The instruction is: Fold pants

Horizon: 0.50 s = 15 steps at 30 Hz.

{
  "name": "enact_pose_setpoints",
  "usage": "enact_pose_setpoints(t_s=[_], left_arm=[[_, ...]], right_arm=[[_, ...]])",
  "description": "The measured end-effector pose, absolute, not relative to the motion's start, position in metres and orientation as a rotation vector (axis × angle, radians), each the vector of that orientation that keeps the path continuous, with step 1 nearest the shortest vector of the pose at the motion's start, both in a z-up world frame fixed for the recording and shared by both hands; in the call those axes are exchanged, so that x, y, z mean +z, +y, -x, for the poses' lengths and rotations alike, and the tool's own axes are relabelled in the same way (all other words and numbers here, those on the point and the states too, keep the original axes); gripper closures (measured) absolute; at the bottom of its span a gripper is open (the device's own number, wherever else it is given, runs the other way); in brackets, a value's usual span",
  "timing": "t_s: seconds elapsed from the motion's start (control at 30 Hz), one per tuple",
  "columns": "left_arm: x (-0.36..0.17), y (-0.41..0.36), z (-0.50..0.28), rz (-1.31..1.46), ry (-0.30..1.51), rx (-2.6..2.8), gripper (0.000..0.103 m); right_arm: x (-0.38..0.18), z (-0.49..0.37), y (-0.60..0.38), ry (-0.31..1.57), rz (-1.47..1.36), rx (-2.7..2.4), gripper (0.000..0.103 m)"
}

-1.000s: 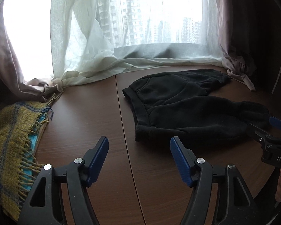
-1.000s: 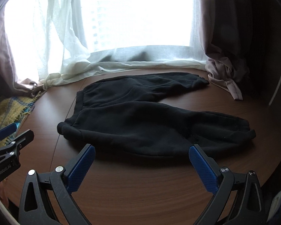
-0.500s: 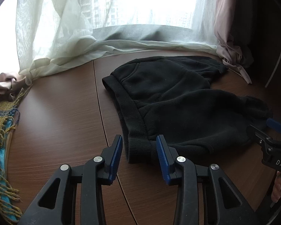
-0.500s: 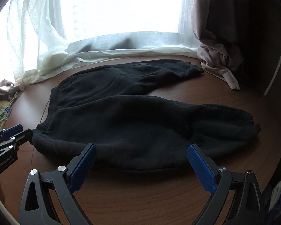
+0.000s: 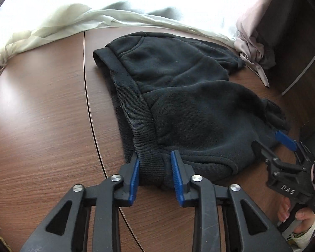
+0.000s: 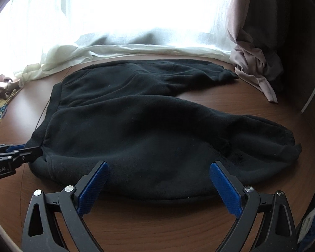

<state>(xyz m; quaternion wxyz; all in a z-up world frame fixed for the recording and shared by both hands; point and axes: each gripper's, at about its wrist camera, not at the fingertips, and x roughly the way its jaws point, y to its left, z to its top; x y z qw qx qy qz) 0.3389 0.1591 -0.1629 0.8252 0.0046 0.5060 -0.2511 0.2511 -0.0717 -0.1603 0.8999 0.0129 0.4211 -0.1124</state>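
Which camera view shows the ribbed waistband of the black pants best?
The left wrist view: the ribbed waistband runs close and sharp toward the closing left claw. The right wrist view shows it only dark, at the far left.

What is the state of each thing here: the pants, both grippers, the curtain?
Black pants: lying spread on the table, not yet folded.
Left gripper: jaws closing, waistband corner between them.
Right gripper: open at the near leg's edge, holding nothing.
White curtain: hem bunched on the table.

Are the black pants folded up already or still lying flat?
Not folded: the black pants lie spread on the table, both legs stretched apart, the far one towards the curtain.
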Motion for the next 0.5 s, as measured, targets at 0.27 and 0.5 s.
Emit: enact_pose_setpoints(t_s=[0.27, 0.5], left_arm=[[-0.151, 0.148, -0.324, -0.238, 1.026, -0.456, 0.095], [-0.151, 0.143, -0.320, -0.314, 1.050, -0.406, 0.094]], right_arm=[[-0.169, -0.249, -0.072, 0.926, -0.032, -0.216, 0.005], [-0.171, -0.246, -0.071, 0.947, -0.037, -0.177, 0.005]])
